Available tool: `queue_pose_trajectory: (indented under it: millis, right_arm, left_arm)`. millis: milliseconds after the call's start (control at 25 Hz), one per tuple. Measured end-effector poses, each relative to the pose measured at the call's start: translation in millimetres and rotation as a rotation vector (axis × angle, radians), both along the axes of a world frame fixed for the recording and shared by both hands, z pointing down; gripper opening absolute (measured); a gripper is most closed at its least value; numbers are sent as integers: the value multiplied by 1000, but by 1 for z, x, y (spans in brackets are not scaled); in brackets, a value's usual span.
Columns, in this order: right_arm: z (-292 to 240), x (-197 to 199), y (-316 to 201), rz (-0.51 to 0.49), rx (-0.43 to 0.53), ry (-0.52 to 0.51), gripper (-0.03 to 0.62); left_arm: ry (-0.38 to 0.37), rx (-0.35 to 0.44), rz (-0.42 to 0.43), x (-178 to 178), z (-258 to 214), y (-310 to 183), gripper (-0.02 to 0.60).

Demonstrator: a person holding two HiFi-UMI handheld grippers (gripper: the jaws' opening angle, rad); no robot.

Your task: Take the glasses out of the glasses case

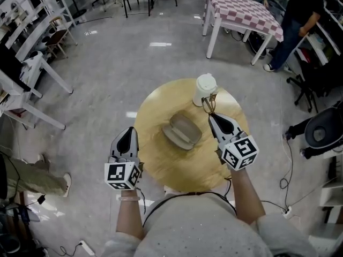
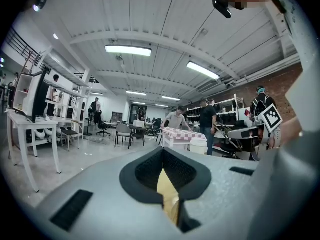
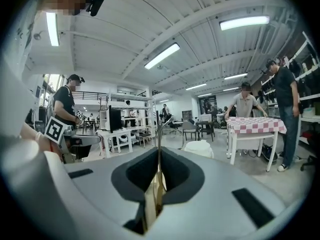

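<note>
The glasses [image 1: 208, 105] are already taken out of the open glasses case [image 1: 182, 131] on the round table [image 1: 161, 167] and are pinched by the right gripper [image 1: 213, 118] beside the white cup [image 1: 205, 89], while the left gripper [image 1: 128, 131] is closed on nothing, so only putting them down may be left.

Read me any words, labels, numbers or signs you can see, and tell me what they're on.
No readable text in any of these views.
The left gripper and right gripper carry only black-and-white square codes, not letters.
The glasses, glasses case and white cup: no print visible.
The background shelves: too small to read.
</note>
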State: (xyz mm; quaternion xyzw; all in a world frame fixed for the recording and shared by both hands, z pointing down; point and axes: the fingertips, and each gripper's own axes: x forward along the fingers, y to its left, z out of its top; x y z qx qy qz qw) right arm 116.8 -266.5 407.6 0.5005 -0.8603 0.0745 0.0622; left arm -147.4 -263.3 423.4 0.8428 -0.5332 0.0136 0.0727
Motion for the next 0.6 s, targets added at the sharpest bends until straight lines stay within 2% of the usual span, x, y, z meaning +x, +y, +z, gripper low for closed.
queue_pose_trajectory:
  millis: [600]
  right_arm:
    - [3, 7, -3, 30, 4, -13, 17]
  left_arm:
    - [8, 0, -4, -3, 2, -2, 3]
